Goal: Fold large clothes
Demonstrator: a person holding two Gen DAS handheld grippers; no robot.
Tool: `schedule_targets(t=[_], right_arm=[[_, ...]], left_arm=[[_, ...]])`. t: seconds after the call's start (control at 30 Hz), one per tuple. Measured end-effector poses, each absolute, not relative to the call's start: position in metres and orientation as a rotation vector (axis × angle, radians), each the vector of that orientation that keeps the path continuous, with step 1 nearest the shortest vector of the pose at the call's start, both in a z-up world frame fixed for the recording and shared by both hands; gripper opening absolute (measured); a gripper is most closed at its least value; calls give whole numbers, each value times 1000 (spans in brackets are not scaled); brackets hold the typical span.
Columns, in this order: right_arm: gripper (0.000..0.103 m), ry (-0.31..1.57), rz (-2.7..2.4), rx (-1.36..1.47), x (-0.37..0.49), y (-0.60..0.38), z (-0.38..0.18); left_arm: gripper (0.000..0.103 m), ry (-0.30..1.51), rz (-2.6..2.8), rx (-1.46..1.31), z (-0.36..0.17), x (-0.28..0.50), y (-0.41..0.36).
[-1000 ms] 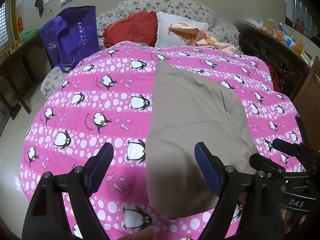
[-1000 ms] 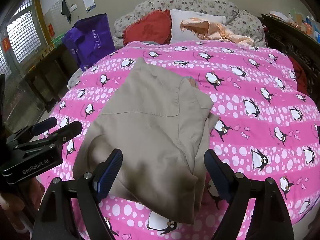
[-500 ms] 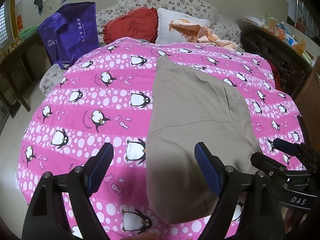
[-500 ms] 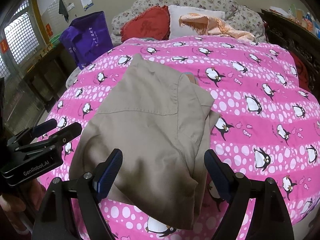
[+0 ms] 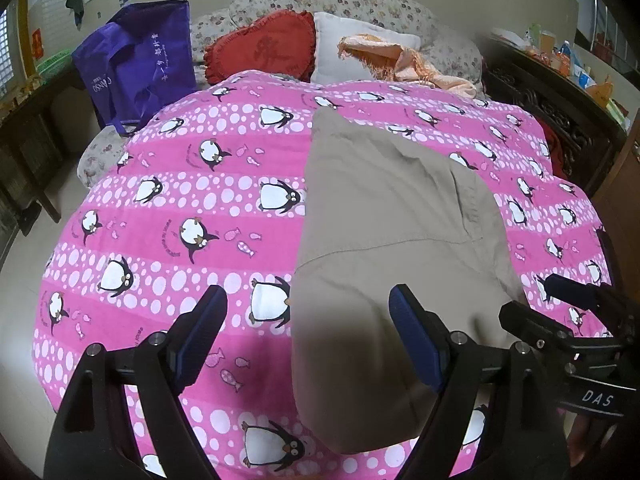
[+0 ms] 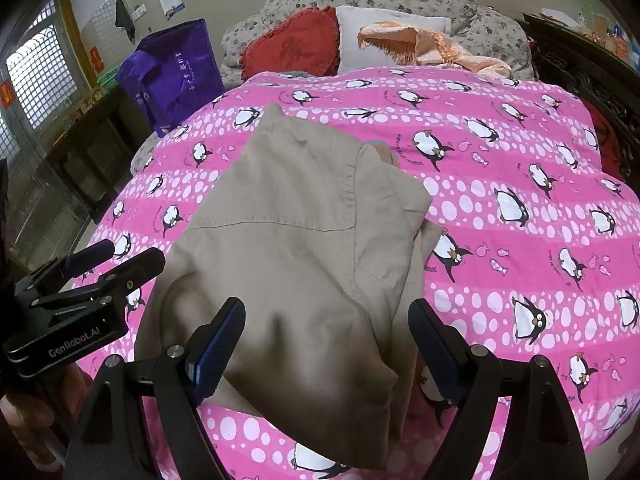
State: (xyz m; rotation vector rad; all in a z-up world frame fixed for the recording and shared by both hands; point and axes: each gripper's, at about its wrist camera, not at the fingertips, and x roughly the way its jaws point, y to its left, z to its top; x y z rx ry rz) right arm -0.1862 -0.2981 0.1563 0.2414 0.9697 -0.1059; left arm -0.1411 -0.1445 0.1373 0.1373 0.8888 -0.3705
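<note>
A folded tan garment [image 5: 384, 240] lies on the pink penguin bedspread [image 5: 180, 208], its near end close to the bed's front edge. It also shows in the right wrist view [image 6: 296, 248], with a folded flap along its right side. My left gripper [image 5: 308, 332] is open and empty, hovering above the garment's near left edge. My right gripper [image 6: 326, 344] is open and empty, hovering above the garment's near end. Each gripper shows at the side of the other's view.
A purple bag [image 5: 140, 68] stands at the bed's far left. A red cushion [image 5: 264, 48], a white pillow [image 5: 352, 52] and an orange cloth [image 5: 408, 62] lie at the head. Dark wooden furniture [image 5: 560, 112] runs along the right side.
Both grippers have pulled back and risen slightly, still open. The garment has not moved.
</note>
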Motion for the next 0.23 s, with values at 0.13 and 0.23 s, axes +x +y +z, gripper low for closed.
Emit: schedule_targets(t=[0.13,0.23], right_arm=[[85,971,-108,241,-186,-298,156],[85,970,-109,247,-185,-300,155]], left_arm=[[83,873,-371,146,137,-142,-144],[83,869,-374,156,137,-140,-144]])
